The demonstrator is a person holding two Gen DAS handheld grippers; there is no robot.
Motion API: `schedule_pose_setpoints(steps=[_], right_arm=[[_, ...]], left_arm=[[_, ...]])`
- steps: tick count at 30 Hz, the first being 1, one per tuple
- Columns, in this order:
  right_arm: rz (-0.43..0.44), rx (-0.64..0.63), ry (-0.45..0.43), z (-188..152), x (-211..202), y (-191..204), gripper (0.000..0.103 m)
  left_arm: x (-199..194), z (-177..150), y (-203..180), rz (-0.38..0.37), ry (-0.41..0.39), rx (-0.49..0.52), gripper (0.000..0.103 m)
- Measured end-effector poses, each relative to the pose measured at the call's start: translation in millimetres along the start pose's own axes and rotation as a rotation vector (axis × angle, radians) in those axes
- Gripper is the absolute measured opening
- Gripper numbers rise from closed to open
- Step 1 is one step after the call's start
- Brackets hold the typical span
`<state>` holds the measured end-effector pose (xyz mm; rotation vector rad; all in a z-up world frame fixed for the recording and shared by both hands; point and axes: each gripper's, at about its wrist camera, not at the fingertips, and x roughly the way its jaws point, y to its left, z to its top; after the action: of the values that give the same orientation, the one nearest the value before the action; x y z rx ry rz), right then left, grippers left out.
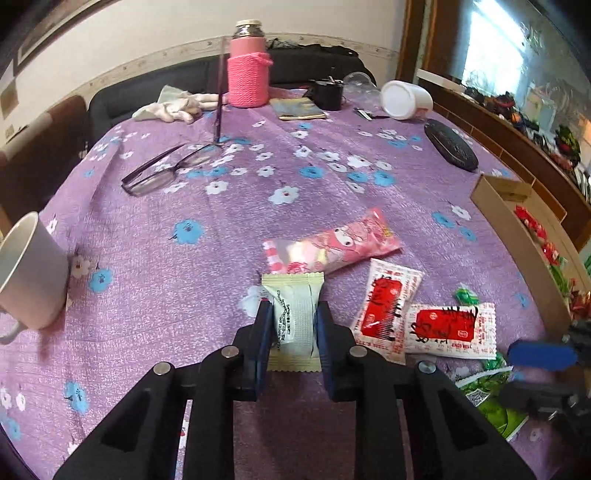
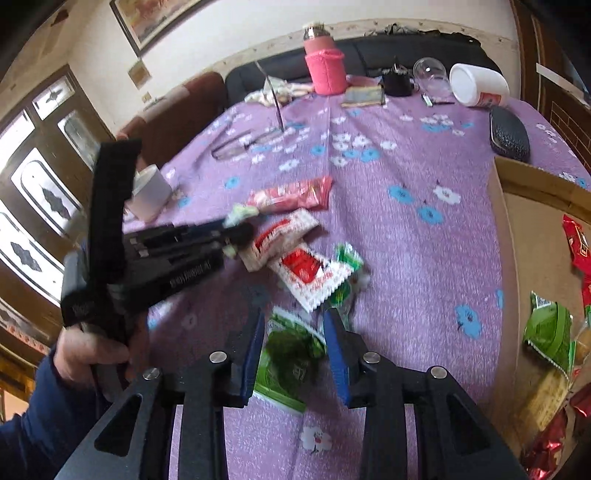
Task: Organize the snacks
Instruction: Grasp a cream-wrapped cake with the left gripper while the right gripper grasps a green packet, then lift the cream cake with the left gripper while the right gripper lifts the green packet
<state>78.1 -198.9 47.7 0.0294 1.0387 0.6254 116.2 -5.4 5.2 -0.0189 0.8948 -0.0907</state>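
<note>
Beside the cardboard box (image 2: 532,184), loose snacks remain on the purple cloth. Left gripper (image 1: 293,317) clamped on a cream packet (image 1: 293,295), likely box-bound. Right gripper (image 2: 295,332) straddles a green packet (image 2: 288,347), pads apart, not pinching.

Clutter on desk (image 1: 155,236) under purple floral cloth, snacks aside.
White mug (image 1: 31,273) at left edge, tilted; dark-framed glasses (image 1: 162,170) lying open mid-left, one temple sticking up. Far edge: pink knit-sleeved jar (image 1: 248,70) upright, pale gloves (image 1: 177,105) just left of it, flat booklet (image 1: 297,109), small black pot (image 1: 328,94), clear glass (image 1: 356,83) on its side, white tub (image 1: 406,99) tipped over. Black glasses case (image 1: 450,146) at right. Dark sofa (image 1: 147,92) behind; framed picture (image 2: 155,18) on wall.
</note>
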Motion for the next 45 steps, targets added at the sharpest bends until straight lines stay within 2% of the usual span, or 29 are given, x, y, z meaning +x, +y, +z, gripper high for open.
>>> schedule_pose_setpoints(steps=[2,5,15,19,20,22,26,32,38,45], right_arm=[[-0.018,-0.007,0.015,-2,2,2,0.037],[-0.046,-0.030,0.038,-4,6,4,0.047],[-0.135,-0.139,0.083,-10,20,16,0.049],[-0.135,-0.168,0.083,-12,20,16,0.049],[-0.133,-0.179,0.078,-12,19,17,0.048],[-0.121,-0.198,0.065,-14,17,19,0.037],[-0.075,-0.190,0.027,-13,11,22,0.037],[-0.001,-0.132,-0.086,-5,-7,16,0.037],[0.004,-0.082,-0.168,2,-15,9,0.037],[-0.015,0.044,-0.216,11,-20,-19,0.037]], left_arm=[[0,0,3,0.010,-0.002,-0.012,0.022],[0,0,3,0.009,-0.002,-0.018,0.022],[-1,0,3,0.004,-0.001,-0.028,0.022],[-1,0,4,-0.003,0.000,-0.039,0.021],[-1,0,5,-0.006,0.000,-0.043,0.021],[-2,0,6,-0.010,0.001,-0.048,0.021],[-2,1,6,-0.016,0.002,-0.054,0.021],[-6,2,7,-0.034,-0.004,-0.068,0.021],[-21,4,5,-0.071,-0.051,-0.076,0.021],[-38,5,-5,-0.167,-0.108,-0.077,0.021]])
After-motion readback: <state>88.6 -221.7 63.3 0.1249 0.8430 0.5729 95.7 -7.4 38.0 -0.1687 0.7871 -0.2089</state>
